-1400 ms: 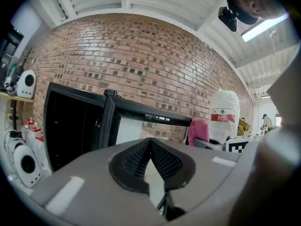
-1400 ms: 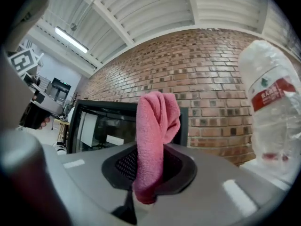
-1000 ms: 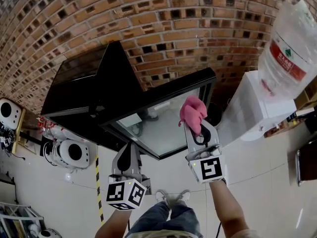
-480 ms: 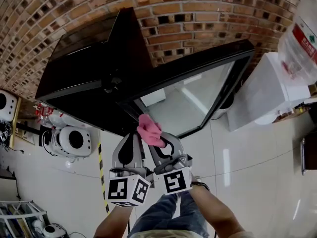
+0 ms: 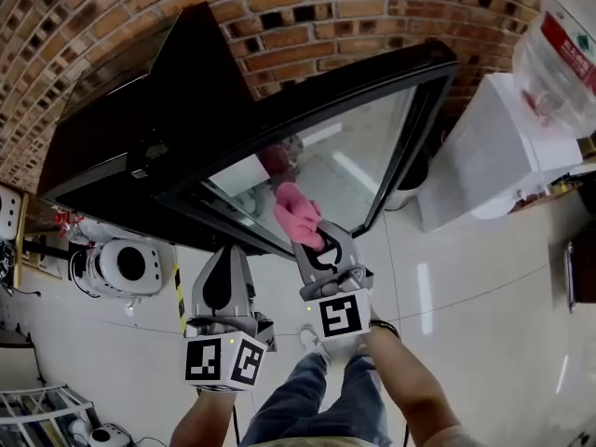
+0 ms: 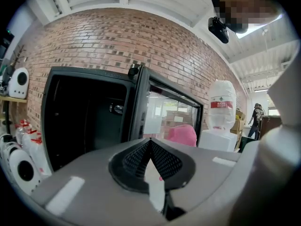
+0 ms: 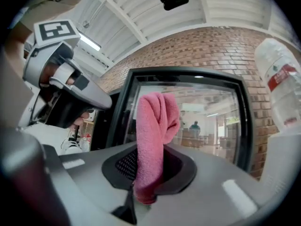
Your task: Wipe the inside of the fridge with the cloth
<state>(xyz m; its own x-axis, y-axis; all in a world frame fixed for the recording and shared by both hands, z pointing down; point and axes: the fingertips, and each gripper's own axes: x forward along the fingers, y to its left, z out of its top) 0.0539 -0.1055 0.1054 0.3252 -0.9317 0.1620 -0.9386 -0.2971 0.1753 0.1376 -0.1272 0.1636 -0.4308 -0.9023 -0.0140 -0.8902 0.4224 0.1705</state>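
A black fridge (image 5: 140, 128) stands against the brick wall, and its glass door (image 5: 345, 156) is swung open toward me. In the head view my right gripper (image 5: 319, 242) is shut on a pink cloth (image 5: 298, 212), holding it up in front of the door's glass. The right gripper view shows the cloth (image 7: 155, 121) rising from between the shut jaws (image 7: 149, 175), with the door frame (image 7: 207, 121) behind it. My left gripper (image 5: 222, 270) hangs lower left, below the door's edge, shut and empty. In the left gripper view the shut jaws (image 6: 150, 142) point at the fridge's dark inside (image 6: 80, 117).
A white water dispenser (image 5: 484, 147) with a large bottle (image 5: 563, 54) stands right of the door. White round machines (image 5: 126, 264) lie on the floor at the left, beside a yellow-black tape line (image 5: 179, 287). The person's legs (image 5: 307, 399) are below the grippers.
The right gripper swung the cloth left from the door glass to beside the left gripper, then up and slightly right to the glass again. The left gripper stayed low and shut.
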